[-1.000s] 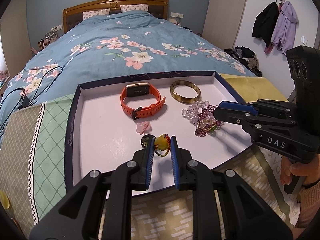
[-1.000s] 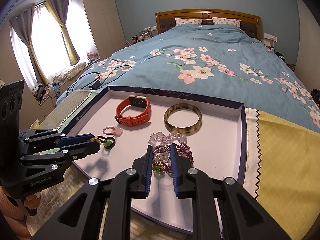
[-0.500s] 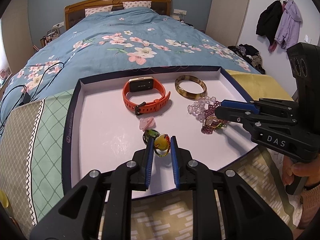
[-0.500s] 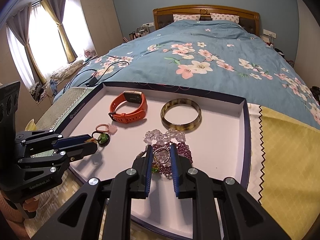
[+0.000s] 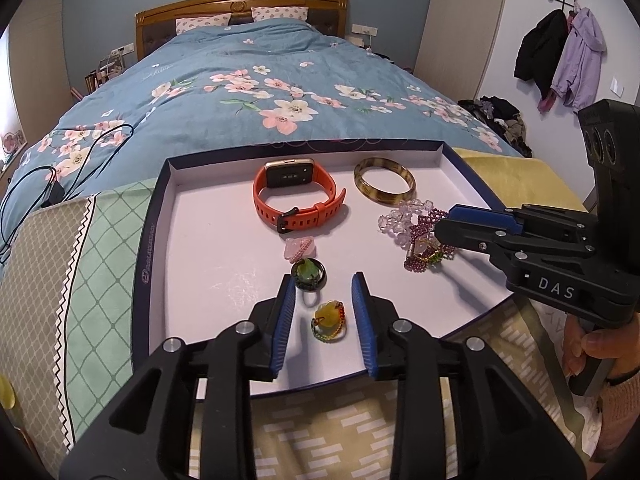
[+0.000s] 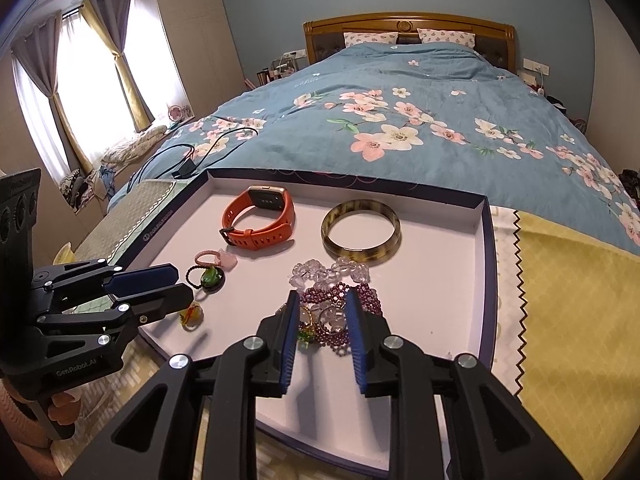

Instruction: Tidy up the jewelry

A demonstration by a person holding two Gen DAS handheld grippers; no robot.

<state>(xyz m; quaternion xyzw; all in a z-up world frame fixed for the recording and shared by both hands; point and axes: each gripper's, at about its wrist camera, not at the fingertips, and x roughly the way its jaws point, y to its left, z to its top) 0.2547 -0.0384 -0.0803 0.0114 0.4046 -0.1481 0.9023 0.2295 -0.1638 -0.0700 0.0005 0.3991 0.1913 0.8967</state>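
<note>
Three rings (image 5: 329, 322), one rubbery orange watch (image 5: 298, 196), one glossy bangle (image 5: 384, 185), beaded bracelet heap (image 6: 340, 300); left gripper (image 5: 324, 300) and right gripper (image 6: 322, 320) both spread apart.

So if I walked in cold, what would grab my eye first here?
Probably the orange watch at the back of the white tray, beside a brown bangle. Nearer, two black grippers with blue pads sit over the tray: the left gripper is open around a small yellow ring, and the right gripper straddles a tangle of purple beads. Behind it all spreads a blue flowered bedspread.
</note>
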